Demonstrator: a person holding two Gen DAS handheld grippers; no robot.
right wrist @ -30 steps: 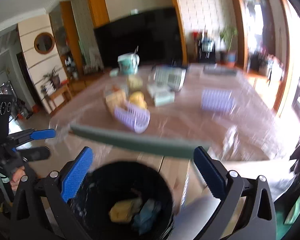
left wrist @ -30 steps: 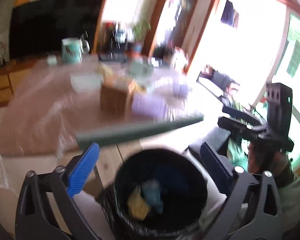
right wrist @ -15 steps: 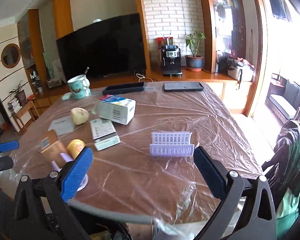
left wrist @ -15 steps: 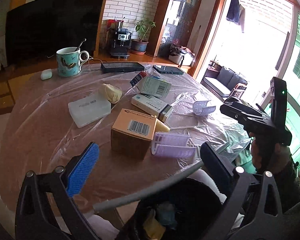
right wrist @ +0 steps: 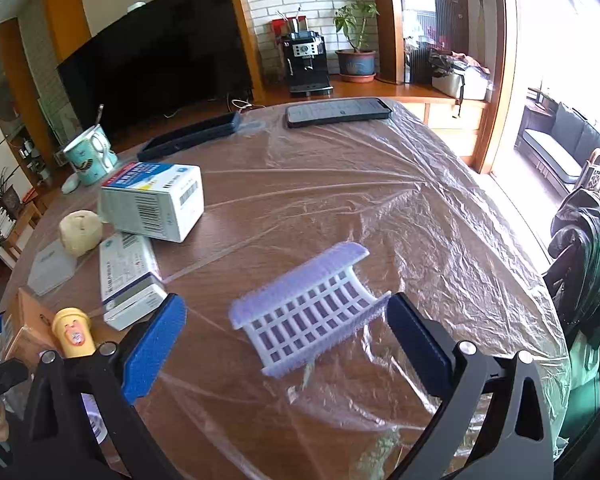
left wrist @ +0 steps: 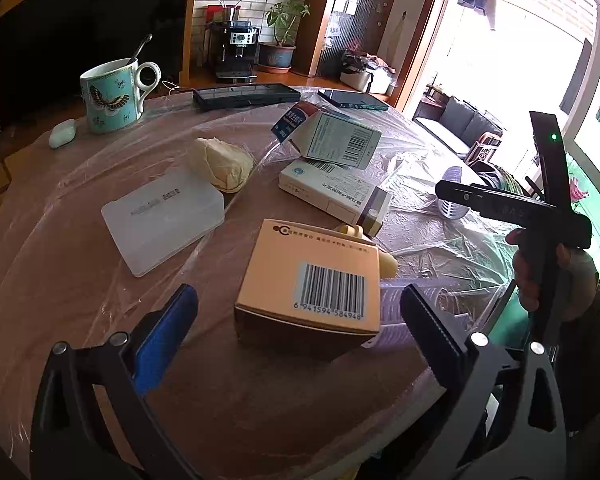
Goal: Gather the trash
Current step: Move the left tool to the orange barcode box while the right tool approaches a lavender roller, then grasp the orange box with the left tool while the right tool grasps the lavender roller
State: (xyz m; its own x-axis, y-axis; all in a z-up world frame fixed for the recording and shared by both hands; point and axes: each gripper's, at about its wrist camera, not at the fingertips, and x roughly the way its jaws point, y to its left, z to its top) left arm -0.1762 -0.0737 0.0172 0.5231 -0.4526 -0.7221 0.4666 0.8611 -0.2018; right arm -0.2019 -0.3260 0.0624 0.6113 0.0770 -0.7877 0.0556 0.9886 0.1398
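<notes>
My left gripper (left wrist: 298, 320) stands open just in front of an orange cardboard box (left wrist: 312, 284) with a barcode, fingers on either side of it but apart from it. A lilac plastic grid tray (left wrist: 404, 312) lies behind the box's right corner. My right gripper (right wrist: 282, 332) is open over a second lilac curved grid tray (right wrist: 308, 308), which lies between its fingers without contact. Also on the plastic-covered round table (right wrist: 340, 184) are a crumpled paper ball (left wrist: 220, 164), two white medicine boxes (left wrist: 336, 140) (left wrist: 332, 192) and a small yellow bottle (right wrist: 73, 332).
A butterfly mug (left wrist: 112, 96) with a spoon, a white earbud case (left wrist: 62, 133), a clear plastic case (left wrist: 164, 220) and two phones (right wrist: 338, 111) (right wrist: 190, 136) sit toward the back. A jacket on a chair (right wrist: 584, 248) is at the right of the table.
Both grippers rose from above the black bin below the table edge to over the tabletop. The bin has dropped out of view. Each gripper now frames an item on the table.
</notes>
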